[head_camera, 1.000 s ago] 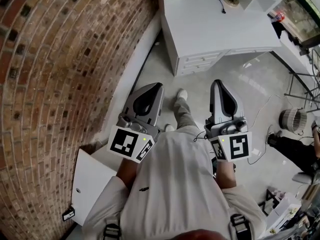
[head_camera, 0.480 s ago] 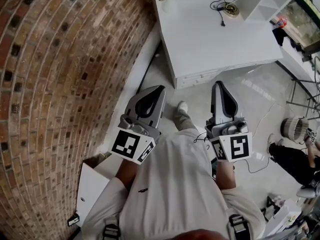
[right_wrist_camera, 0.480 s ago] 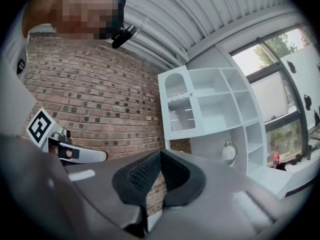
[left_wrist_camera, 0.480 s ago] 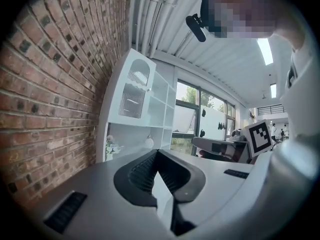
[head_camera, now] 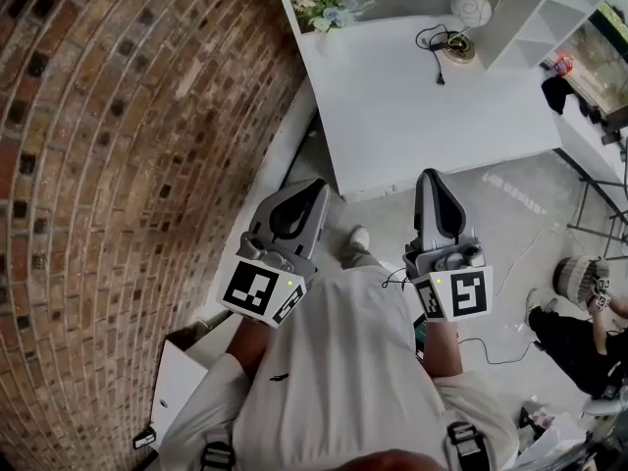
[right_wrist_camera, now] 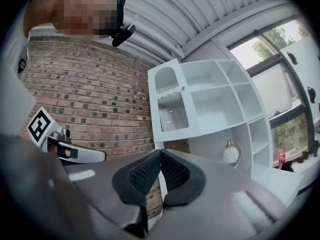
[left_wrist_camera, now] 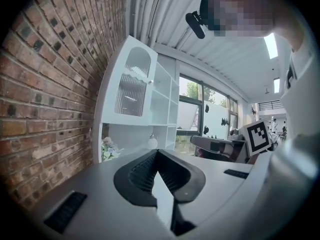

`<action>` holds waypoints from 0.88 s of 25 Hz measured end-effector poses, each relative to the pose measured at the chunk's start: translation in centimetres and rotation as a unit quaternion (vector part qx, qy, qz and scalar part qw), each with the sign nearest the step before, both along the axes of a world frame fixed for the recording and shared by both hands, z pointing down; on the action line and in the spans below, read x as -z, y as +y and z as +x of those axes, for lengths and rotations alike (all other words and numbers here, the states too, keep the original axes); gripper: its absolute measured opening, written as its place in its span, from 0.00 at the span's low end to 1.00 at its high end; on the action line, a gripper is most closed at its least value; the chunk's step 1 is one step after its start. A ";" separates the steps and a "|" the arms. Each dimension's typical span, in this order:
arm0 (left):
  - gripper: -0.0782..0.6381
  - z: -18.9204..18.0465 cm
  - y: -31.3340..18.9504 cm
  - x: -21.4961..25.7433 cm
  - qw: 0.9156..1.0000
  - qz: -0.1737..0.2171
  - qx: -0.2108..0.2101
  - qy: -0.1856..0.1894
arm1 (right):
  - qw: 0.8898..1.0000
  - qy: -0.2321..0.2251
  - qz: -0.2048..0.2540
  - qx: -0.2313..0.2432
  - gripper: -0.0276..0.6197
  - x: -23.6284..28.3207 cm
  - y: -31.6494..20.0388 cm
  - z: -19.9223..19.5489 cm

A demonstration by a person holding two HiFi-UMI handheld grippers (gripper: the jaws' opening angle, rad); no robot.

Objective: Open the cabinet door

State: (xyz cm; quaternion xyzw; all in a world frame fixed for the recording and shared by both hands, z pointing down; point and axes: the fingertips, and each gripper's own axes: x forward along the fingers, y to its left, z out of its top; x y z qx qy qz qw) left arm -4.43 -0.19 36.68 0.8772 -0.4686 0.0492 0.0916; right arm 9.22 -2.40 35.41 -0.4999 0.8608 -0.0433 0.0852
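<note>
The cabinet is a white wall unit above a white desk [head_camera: 432, 116], hard against the brick wall. Its door [left_wrist_camera: 132, 84] is white with an arched ribbed-glass panel and a small knob, and it looks closed in the left gripper view. The door [right_wrist_camera: 172, 106] shows again in the right gripper view, beside open shelves. My left gripper [head_camera: 316, 186] and right gripper [head_camera: 432, 177] are held side by side in front of the person's chest, well short of the desk. Both are shut with nothing between the pads [left_wrist_camera: 142, 169].
A brick wall [head_camera: 118, 165] runs along the left. On the desk are flowers [head_camera: 329, 10], a round lamp [head_camera: 471, 8] and a cable [head_camera: 437, 52]. A low white unit [head_camera: 182, 381] sits at lower left. A person [head_camera: 574, 332] is on the floor at right.
Both grippers have been carried forward together toward the desk, which now lies nearer and shows its shelf and flowers. The jaws have stayed shut.
</note>
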 end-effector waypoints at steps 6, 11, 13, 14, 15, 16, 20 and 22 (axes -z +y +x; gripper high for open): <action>0.12 0.9 -3.7 -1.0 1.000 -0.011 0.014 0.002 | 1.000 0.006 -0.011 0.013 0.04 -1.2 -4.0 0.8; 0.12 1.6 -5.4 -1.5 1.000 -0.013 0.009 0.001 | 1.000 0.005 -0.012 0.008 0.04 -1.5 -5.8 1.6; 0.12 1.7 -5.7 -1.4 1.000 -0.012 0.006 0.003 | 1.000 0.008 -0.010 0.005 0.04 -1.3 -6.0 1.7; 0.12 1.7 -5.9 -1.4 1.000 -0.011 0.004 0.004 | 1.000 0.010 -0.008 0.003 0.04 -1.1 -6.1 1.7; 0.12 1.7 -6.1 -1.3 1.000 -0.010 0.002 0.006 | 1.000 0.011 -0.006 0.000 0.04 -0.9 -6.1 1.7; 0.12 1.7 -6.3 -1.2 1.000 -0.009 -0.001 0.008 | 1.000 0.012 -0.003 -0.003 0.04 -0.6 -6.1 1.8; 0.12 1.7 -7.5 -0.6 1.000 0.002 -0.017 0.013 | 1.000 0.017 0.013 -0.019 0.04 0.6 -6.4 1.8; 0.12 1.6 -8.1 -0.2 0.999 0.009 -0.027 0.015 | 0.999 0.006 0.021 -0.029 0.04 1.4 -6.8 1.5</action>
